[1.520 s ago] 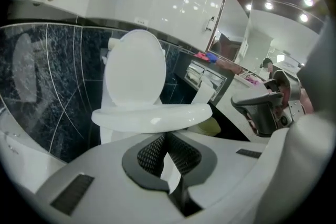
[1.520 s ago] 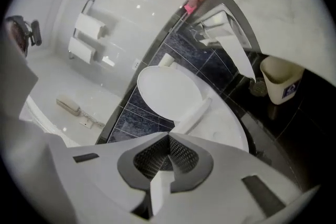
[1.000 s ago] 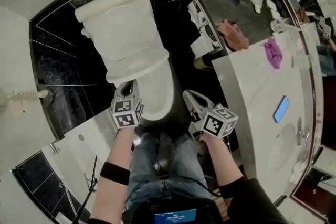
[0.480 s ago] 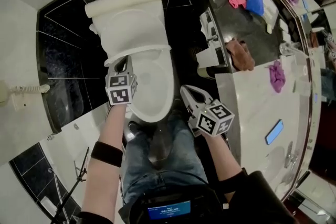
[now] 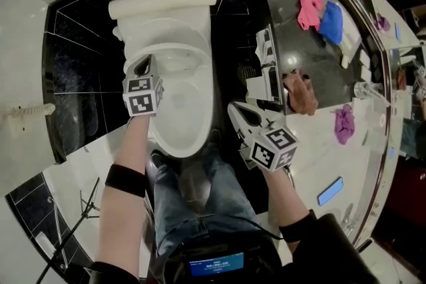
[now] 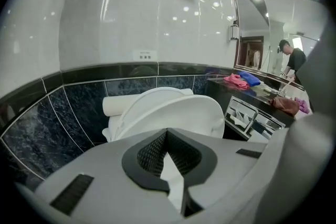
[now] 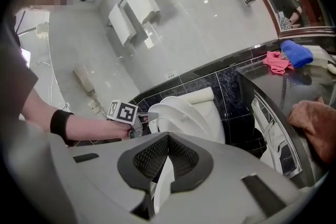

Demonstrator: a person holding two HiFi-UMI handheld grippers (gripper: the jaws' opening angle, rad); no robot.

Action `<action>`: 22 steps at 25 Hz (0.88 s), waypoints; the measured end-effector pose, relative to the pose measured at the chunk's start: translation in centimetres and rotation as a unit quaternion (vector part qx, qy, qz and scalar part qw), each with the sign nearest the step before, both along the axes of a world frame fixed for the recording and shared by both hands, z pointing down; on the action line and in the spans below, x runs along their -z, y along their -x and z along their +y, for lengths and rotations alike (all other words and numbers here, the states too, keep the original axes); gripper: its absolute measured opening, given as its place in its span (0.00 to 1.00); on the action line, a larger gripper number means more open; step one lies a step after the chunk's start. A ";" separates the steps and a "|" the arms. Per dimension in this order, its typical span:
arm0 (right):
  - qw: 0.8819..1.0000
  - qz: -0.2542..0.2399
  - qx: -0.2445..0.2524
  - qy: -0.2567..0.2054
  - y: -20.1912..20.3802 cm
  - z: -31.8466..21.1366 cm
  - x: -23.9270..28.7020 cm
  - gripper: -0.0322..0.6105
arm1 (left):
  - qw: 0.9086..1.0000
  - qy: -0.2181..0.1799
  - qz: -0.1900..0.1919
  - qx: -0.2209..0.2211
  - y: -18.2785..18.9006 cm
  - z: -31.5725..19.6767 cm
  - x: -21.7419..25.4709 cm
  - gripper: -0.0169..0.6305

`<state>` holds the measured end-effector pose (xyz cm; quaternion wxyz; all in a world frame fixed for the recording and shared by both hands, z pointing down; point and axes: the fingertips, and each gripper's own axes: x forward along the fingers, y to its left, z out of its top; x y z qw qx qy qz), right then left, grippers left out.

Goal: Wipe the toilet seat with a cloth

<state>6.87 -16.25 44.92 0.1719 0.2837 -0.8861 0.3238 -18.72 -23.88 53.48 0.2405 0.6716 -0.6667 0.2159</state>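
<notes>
Both tools are clenched and carry nothing. The left tool [image 5: 142, 67] sits at the left rim of the tilted-up toilet lid [image 5: 170, 36]; contact is unclear. The right tool [image 5: 234, 110] hangs just right of the toilet seat [image 5: 193, 110]. The cloths, a brown cloth [image 5: 299, 93] nearest, lie on the bench [image 5: 313, 156] at right. Shut tips could only prop the lid, so it might slip and slam down.

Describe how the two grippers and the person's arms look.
The left gripper and right gripper are pale grey with black pads, each with a black-and-white marker cube. The left arm wears a black band; the right a black sleeve.
</notes>
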 end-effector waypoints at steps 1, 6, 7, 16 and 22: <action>1.000 -0.001 0.003 -0.001 0.0 -0.3 0.1 0.07 | 1.000 0.000 -0.003 0.004 0.4 -0.5 0.1 0.03; 1.000 -0.002 0.009 -0.003 -0.2 -1.7 -0.1 0.07 | 1.000 -0.014 -0.014 0.003 1.1 -2.7 2.1 0.03; 1.000 0.000 0.009 -0.003 -0.2 -1.9 -0.1 0.07 | 1.000 -0.016 -0.015 0.002 1.1 -2.8 2.5 0.03; 1.000 0.015 0.011 -0.015 0.9 -1.7 1.0 0.07 | 1.000 -0.019 -0.017 -0.018 0.3 -0.5 5.4 0.03; 0.998 0.050 0.018 -0.042 0.7 -0.2 2.3 0.07 | 0.999 -0.030 -0.016 -0.037 -0.5 4.2 10.0 0.03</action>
